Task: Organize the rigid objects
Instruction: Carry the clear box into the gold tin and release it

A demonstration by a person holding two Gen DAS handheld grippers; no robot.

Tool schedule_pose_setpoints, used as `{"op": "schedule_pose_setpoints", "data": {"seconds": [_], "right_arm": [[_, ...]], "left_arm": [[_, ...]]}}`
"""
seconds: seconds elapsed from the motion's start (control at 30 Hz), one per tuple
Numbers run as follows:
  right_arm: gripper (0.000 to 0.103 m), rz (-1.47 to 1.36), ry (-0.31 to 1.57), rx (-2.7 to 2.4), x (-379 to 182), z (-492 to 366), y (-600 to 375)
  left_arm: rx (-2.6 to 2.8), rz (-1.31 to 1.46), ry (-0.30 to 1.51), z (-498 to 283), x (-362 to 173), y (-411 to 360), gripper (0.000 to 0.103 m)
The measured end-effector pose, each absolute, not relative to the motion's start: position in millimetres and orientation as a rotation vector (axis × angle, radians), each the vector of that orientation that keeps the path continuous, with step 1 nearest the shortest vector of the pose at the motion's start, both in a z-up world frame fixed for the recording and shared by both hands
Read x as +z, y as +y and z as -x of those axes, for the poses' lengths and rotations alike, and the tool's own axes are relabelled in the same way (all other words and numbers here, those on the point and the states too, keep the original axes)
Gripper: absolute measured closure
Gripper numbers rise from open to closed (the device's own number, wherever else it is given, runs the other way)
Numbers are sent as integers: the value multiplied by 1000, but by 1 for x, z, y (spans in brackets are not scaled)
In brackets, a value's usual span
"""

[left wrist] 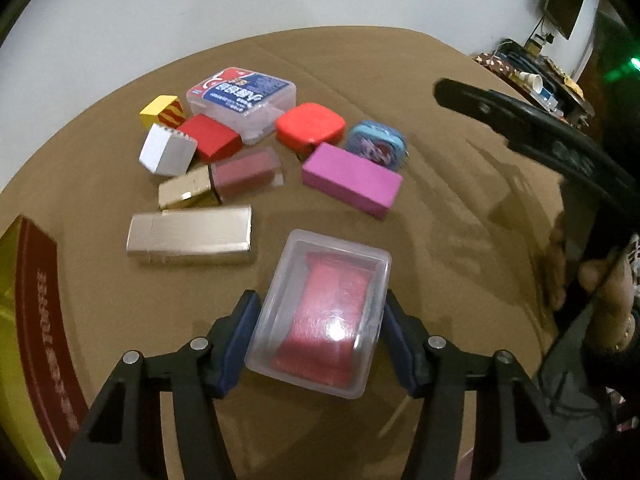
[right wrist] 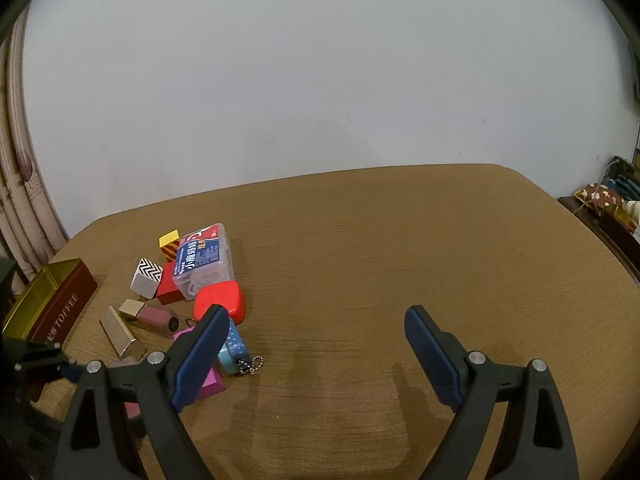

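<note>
Two blue pads of the left gripper (left wrist: 318,322) press the sides of a clear plastic case (left wrist: 318,312) with a red insert, clamping it at the near edge of the brown counter (left wrist: 440,208). The right gripper (right wrist: 316,354) hangs above bare counter with its jaws wide apart and nothing between them.

Just beyond the case lies a champagne-gold bar (left wrist: 190,234), and behind that a gold-capped pink bottle (left wrist: 224,180) on its side. To the right sits a magenta block (left wrist: 352,180), with a small blue round tin (left wrist: 376,142) touching its far side. Farther back come a white block with zigzag edges (left wrist: 168,150), a red block (left wrist: 210,136) and a red rounded case (left wrist: 310,124). Farthest stand a yellow striped cube (left wrist: 162,110) and a clear box with a blue label (left wrist: 242,98). At the left edge stands an open toffee tin (right wrist: 52,304).
</note>
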State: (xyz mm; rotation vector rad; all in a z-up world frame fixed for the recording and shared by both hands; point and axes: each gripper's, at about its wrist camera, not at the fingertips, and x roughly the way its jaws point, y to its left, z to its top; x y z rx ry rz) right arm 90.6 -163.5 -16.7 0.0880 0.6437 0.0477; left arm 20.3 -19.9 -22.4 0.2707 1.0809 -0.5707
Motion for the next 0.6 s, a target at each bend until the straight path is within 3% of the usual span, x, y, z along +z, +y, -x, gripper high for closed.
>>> {"op": "schedule_pose_setpoints", "data": {"seconds": [0.17, 0.33, 0.43, 0.6], "right_arm": [[11, -99, 645, 45, -17, -92, -163], [11, -81, 652, 41, -18, -94, -160], [11, -76, 649, 33, -19, -94, -158], [11, -75, 649, 22, -20, -95, -159]], "left_arm": [[-475, -156, 1035, 2, 18, 12, 49], [-239, -90, 984, -11, 77, 101, 50], [-61, -128, 997, -36, 82, 157, 50], [103, -82, 1086, -87, 43, 227, 50]]}}
